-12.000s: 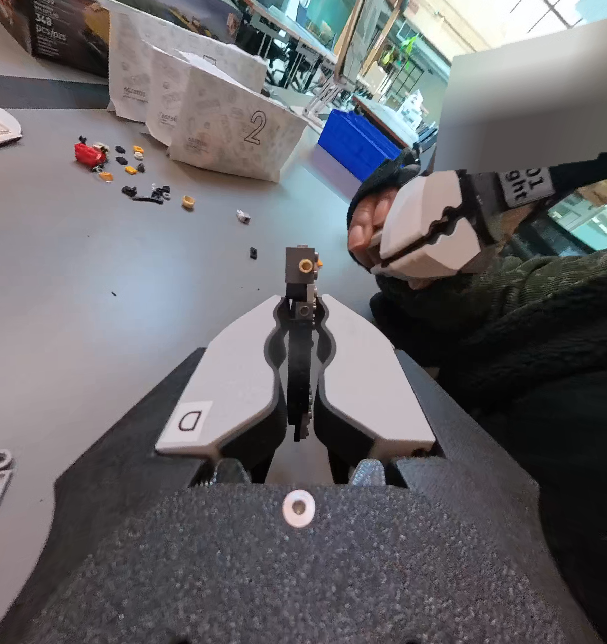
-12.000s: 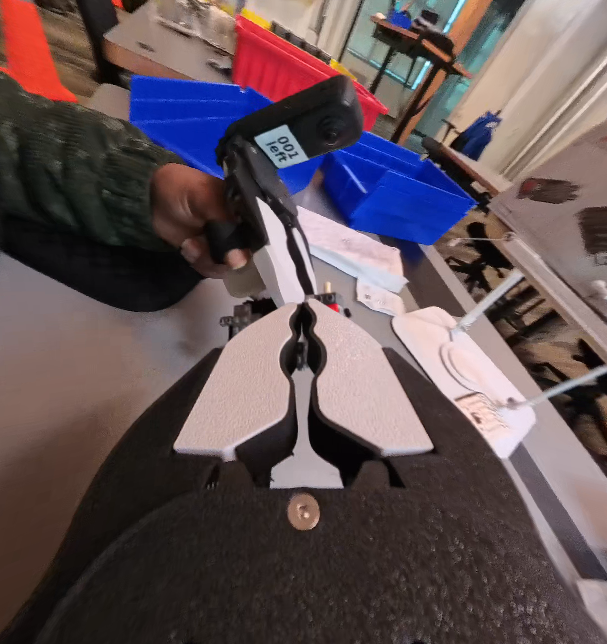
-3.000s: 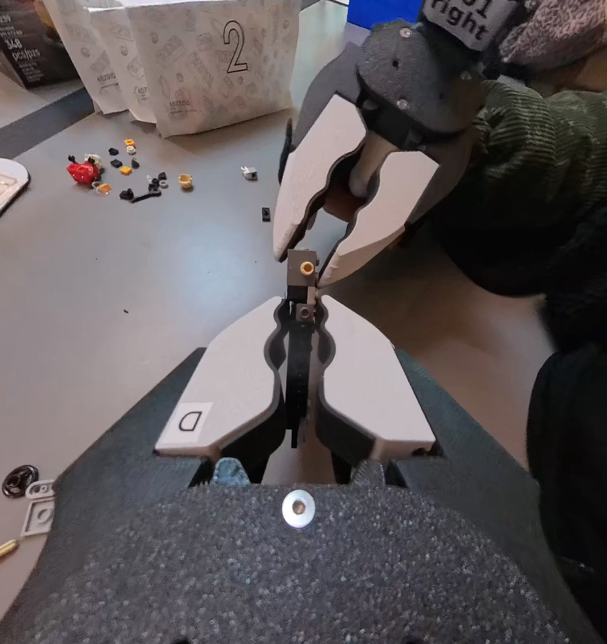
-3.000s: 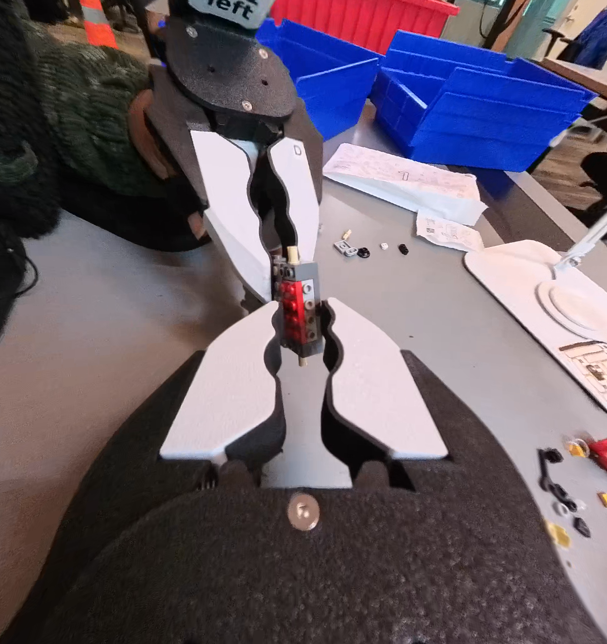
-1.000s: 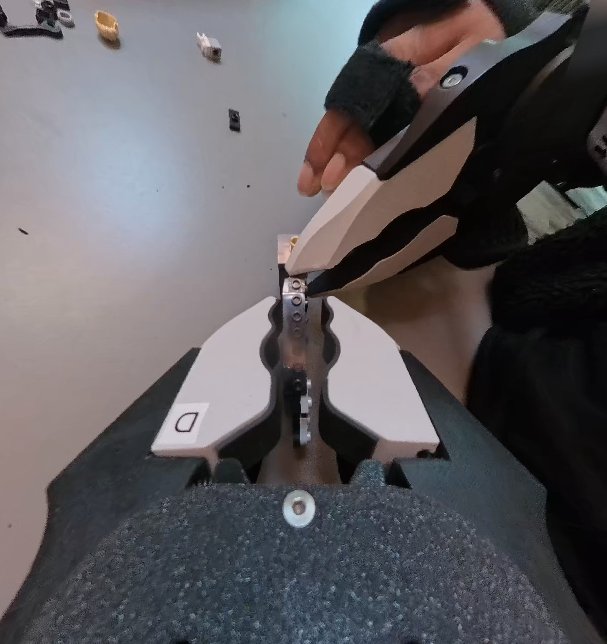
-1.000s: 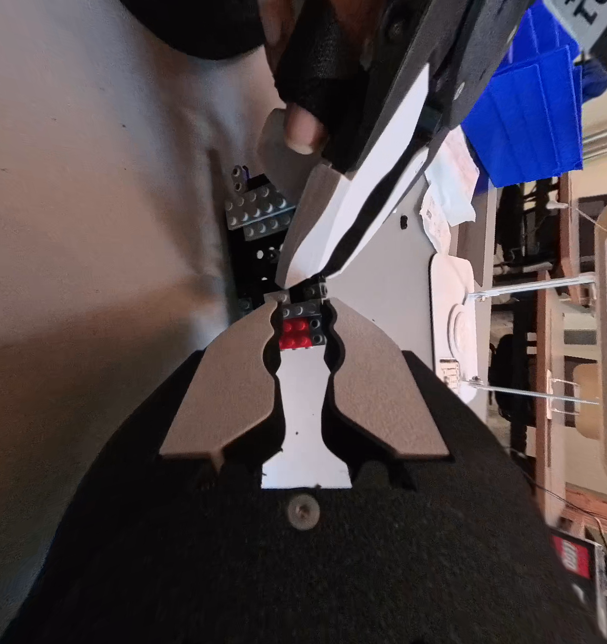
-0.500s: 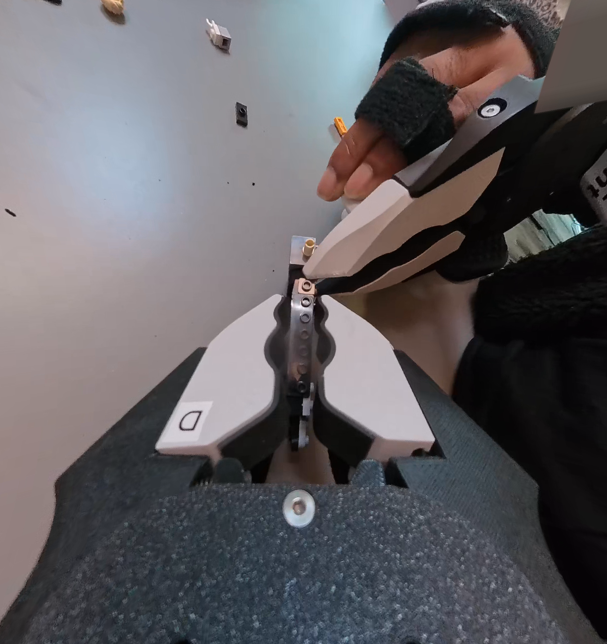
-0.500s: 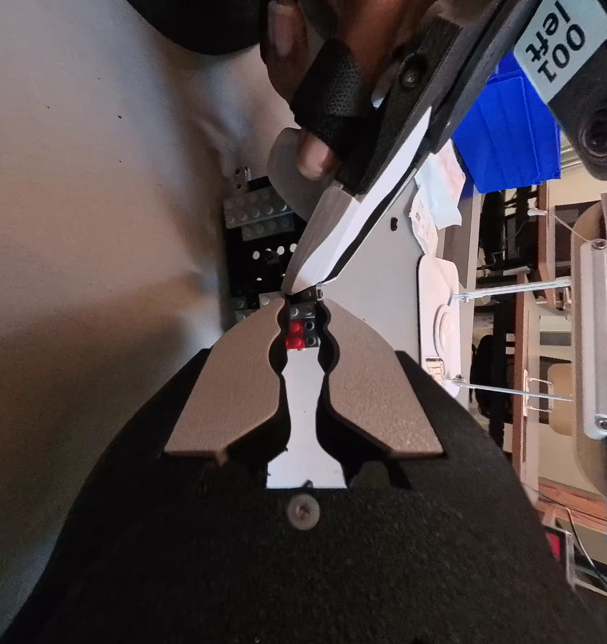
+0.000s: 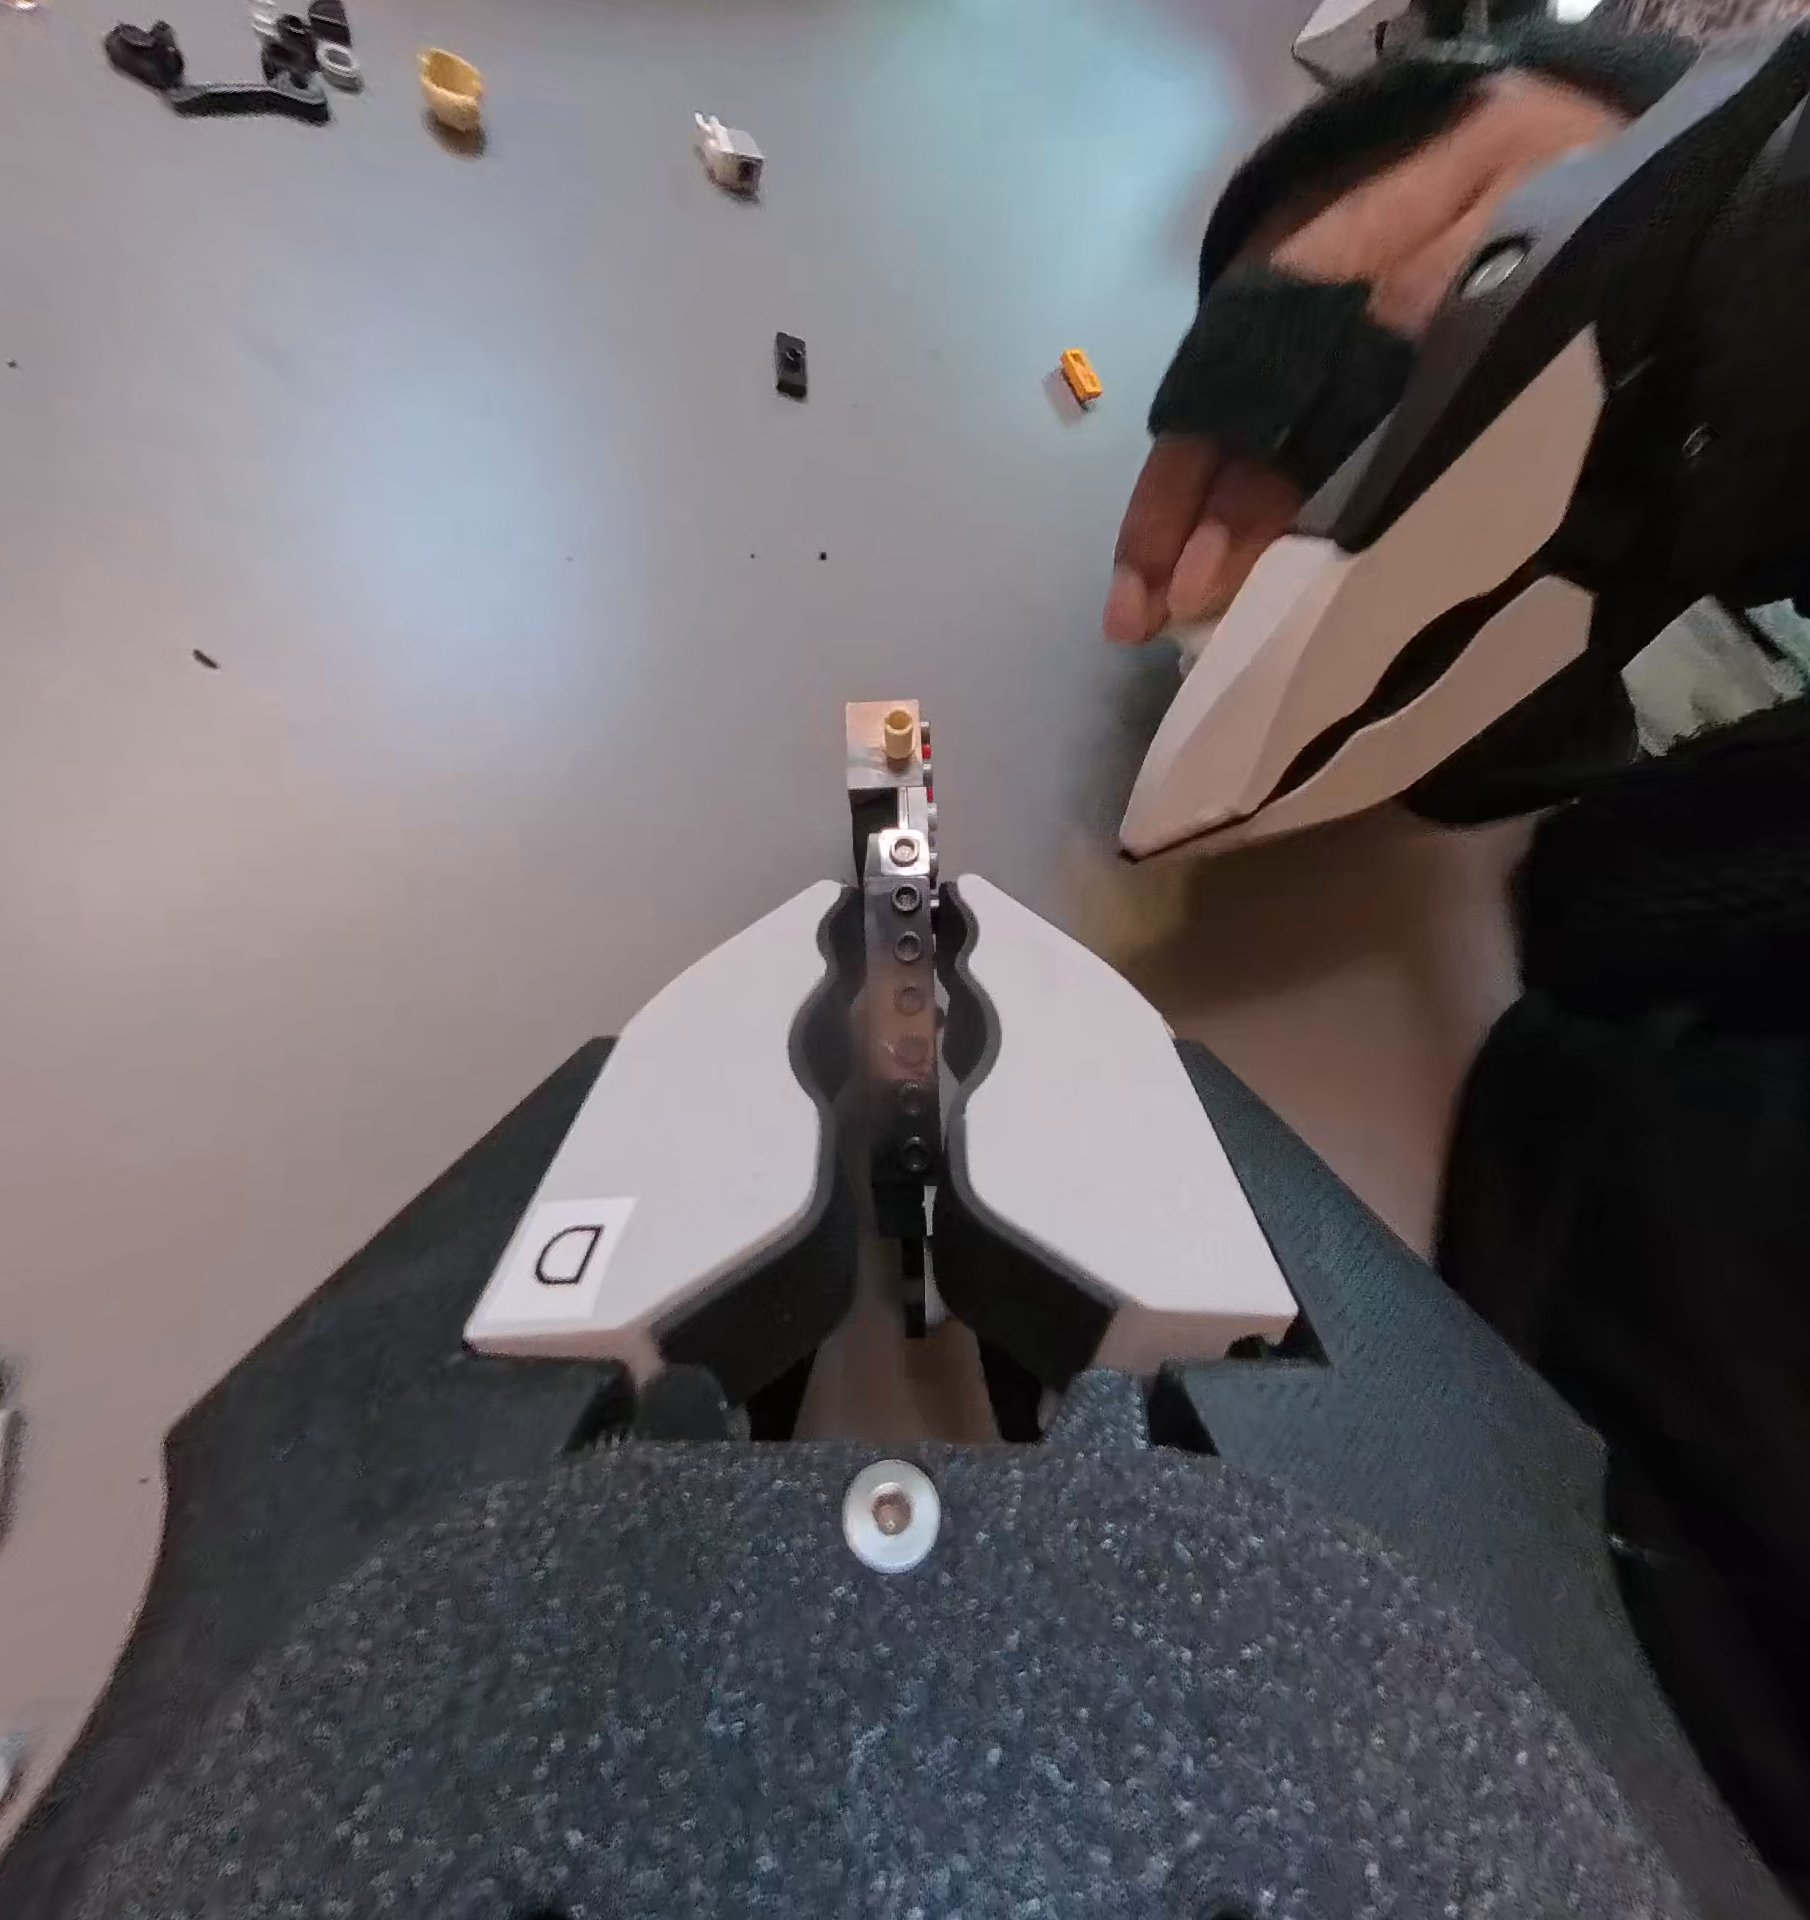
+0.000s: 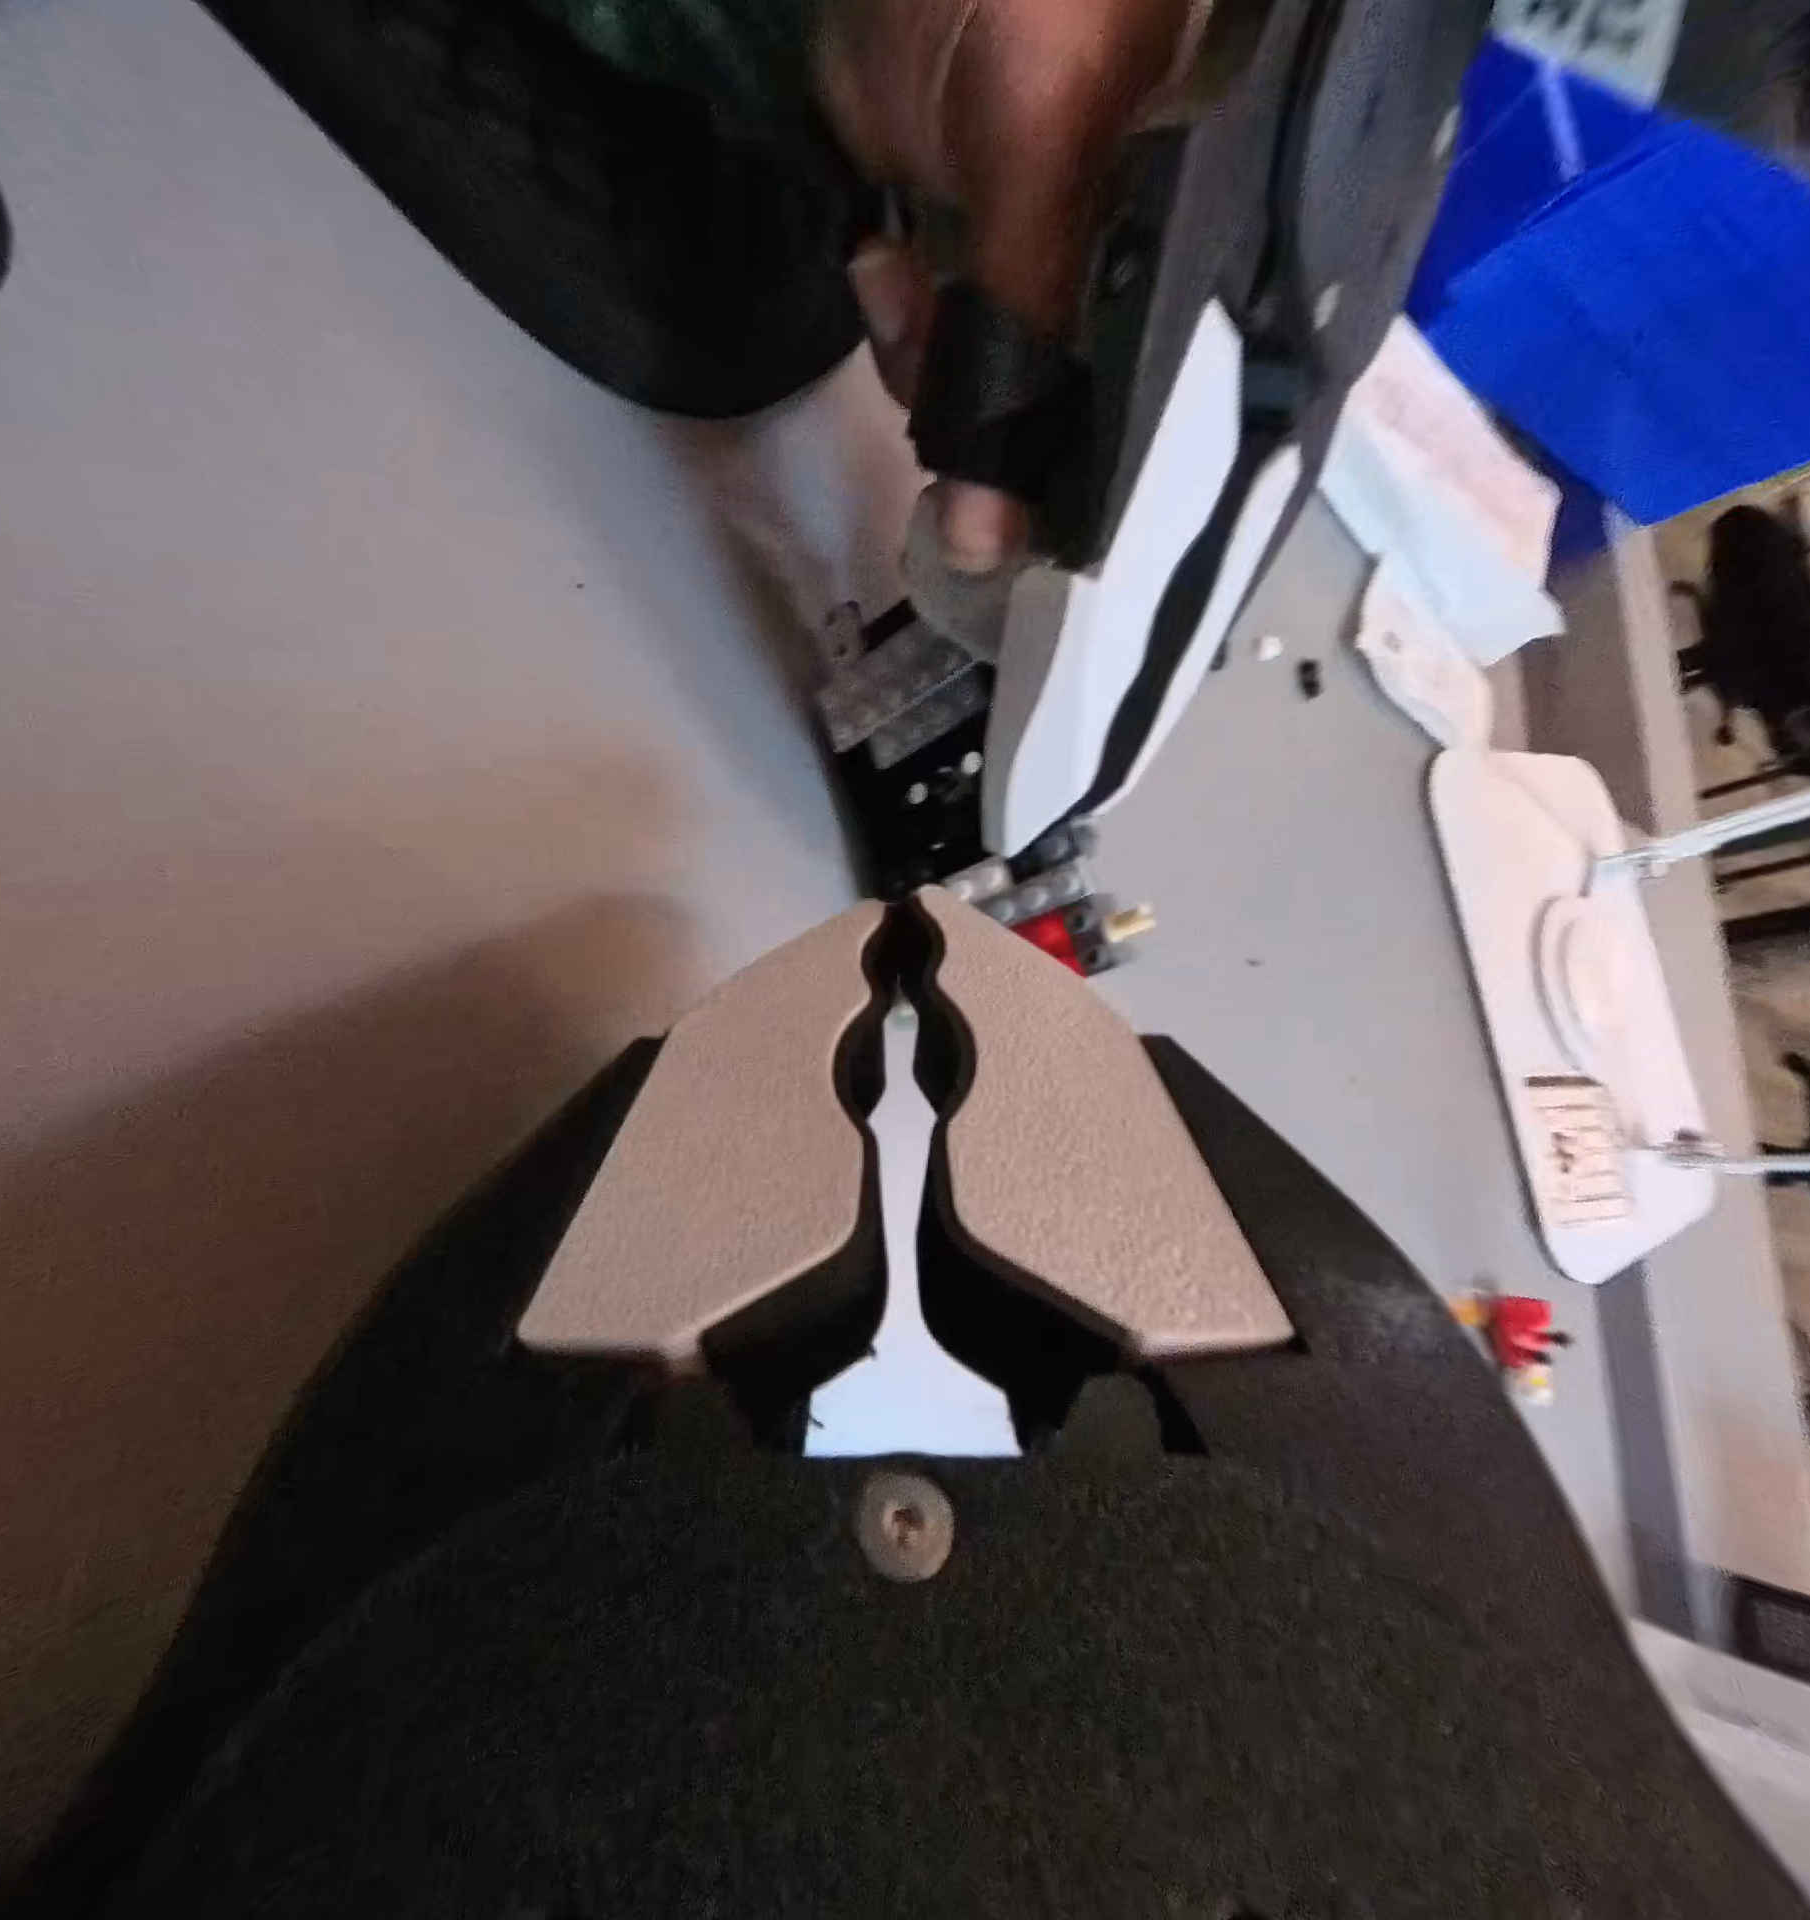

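The left gripper (image 9: 903, 883) pinches a grey-and-black brick assembly (image 9: 903, 966), its long axis running forward along the fingers, tan peg (image 9: 899, 732) at the far end. The right gripper (image 10: 903, 914), pressed together on nothing, hovers just beside it above a grey table (image 9: 361, 520) strewn with loose pieces; blue bins (image 10: 1659, 343) stand behind.

The right gripper (image 10: 903, 914), fingertips together on nothing, sits beside a grey, black and red brick assembly (image 10: 1046, 904) clamped by the left gripper (image 10: 1026, 847) over the grey tabletop (image 10: 257, 623).
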Demonstrator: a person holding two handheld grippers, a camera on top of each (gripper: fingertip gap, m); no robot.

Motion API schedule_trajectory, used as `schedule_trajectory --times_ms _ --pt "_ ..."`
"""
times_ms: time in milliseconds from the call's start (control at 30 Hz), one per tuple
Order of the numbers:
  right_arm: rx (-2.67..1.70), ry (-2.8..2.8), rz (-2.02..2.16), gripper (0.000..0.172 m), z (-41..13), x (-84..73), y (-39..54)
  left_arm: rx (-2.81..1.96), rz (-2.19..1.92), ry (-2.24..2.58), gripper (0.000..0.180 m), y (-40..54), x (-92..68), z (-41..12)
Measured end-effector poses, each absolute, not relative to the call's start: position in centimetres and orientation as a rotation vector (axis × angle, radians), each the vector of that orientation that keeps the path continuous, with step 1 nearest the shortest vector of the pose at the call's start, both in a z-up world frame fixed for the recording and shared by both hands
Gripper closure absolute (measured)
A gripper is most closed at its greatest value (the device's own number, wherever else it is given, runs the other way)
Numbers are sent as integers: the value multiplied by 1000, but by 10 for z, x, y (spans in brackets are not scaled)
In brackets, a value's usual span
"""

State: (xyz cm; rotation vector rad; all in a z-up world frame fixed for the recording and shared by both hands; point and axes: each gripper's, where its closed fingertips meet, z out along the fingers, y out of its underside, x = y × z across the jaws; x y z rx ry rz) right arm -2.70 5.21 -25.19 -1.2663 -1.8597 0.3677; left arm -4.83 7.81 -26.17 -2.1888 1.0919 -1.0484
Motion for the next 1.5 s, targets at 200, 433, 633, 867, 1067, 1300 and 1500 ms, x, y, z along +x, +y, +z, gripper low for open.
schedule_trajectory --times_ms 200,433,633,867,1067,1300,1500 --pt "-1226 -1853 181 152 -241 -30 73 -2158 -934 1164 167 77 -44 -260" --pt "-1163 -1975 -5 158 -250 -31 81 -2149 -850 1201 167 75 -43 -260" --pt "-1099 -2056 -118 160 -252 -33 81 -2144 -808 1227 167 73 -42 -259" --pt "-1099 -2064 -119 165 -250 -32 79 -2139 -749 1240 167 70 -41 -259" --pt "-1068 -2049 -172 166 -249 -30 76 -2151 -786 1218 167 69 -39 -259" --pt "-1110 -2036 36 172 -249 -27 53 -2142 -726 1184 167 79 -50 -259" --pt "-1034 -1965 -115 154 -234 -28 73 -2084 -652 1210 167 81 -49 -249"
